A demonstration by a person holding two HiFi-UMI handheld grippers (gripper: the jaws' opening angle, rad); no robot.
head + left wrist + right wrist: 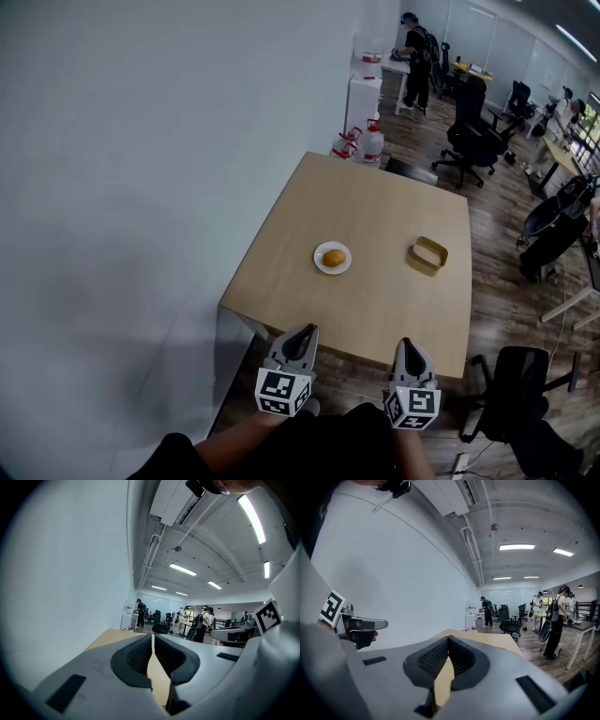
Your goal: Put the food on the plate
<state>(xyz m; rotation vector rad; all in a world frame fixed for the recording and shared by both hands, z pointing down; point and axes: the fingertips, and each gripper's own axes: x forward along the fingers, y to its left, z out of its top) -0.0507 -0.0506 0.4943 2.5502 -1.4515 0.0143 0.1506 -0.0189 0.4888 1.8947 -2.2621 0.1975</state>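
Note:
A round orange-brown piece of food [334, 257] lies on a small white plate [322, 265] near the middle of the light wooden table [375, 216]. To its right stands a tan rectangular container [429, 252]. My left gripper [307, 330] is held at the table's near edge, shut, with nothing between its jaws. My right gripper [406, 343] hangs beside it at the same edge, also shut and empty. In the left gripper view the left gripper [153, 636] points level across the tabletop. In the right gripper view the right gripper [448, 638] does the same, and the plate is hidden there.
A white wall [141, 187] runs along the table's left side. A black office chair [516, 394] stands at the near right. Bottles [370, 142] and a white cabinet sit past the far corner. People and more chairs [473, 131] occupy the room behind.

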